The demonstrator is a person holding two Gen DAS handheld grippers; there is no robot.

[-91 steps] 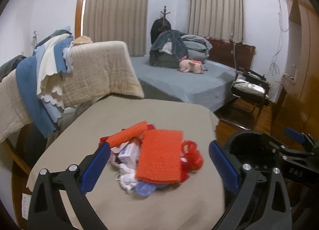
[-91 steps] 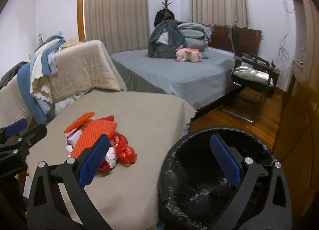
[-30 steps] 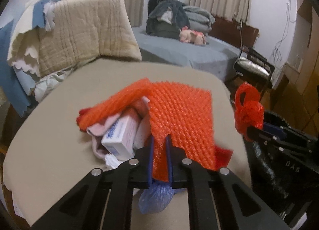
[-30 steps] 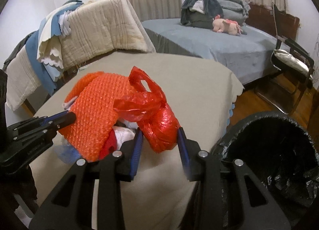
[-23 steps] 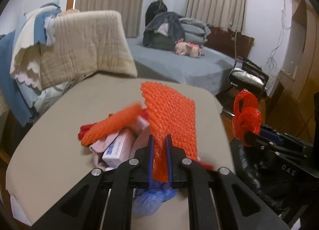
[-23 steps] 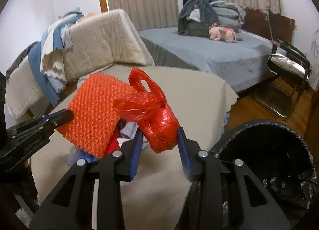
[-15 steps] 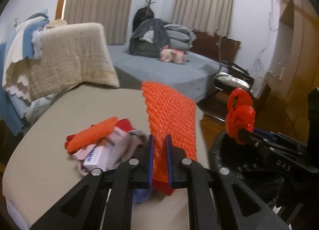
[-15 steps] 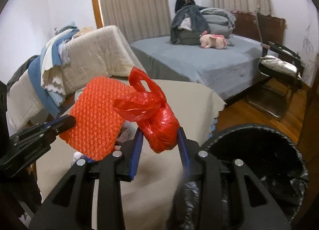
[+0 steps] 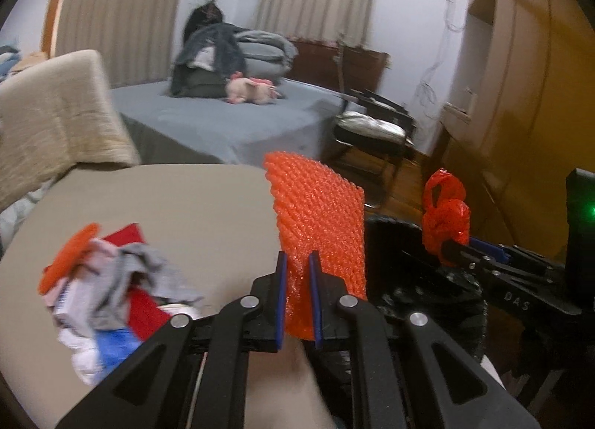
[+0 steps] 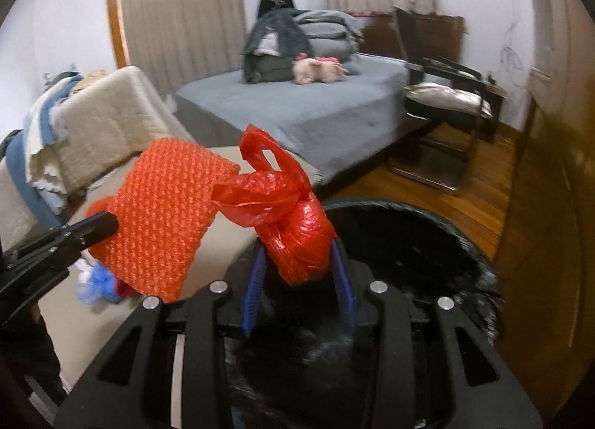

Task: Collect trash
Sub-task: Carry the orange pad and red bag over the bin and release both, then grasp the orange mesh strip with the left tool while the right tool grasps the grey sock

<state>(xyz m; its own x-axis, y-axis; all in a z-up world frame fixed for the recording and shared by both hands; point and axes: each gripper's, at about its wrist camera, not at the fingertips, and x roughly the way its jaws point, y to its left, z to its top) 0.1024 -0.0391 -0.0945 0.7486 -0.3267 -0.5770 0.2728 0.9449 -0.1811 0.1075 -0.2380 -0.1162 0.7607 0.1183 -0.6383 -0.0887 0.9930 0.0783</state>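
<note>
Your right gripper clamps red bag, bin mouth directly below. Left gripper pinches orange mesh, bin just right; right nearer drop.

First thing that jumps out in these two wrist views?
Two bright orange-red pieces held up in the air: the left gripper pinches an orange bubble-wrap sheet, and the right gripper clamps a knotted red plastic bag above the black-lined trash bin. A leftover trash pile lies on the beige table.
</note>
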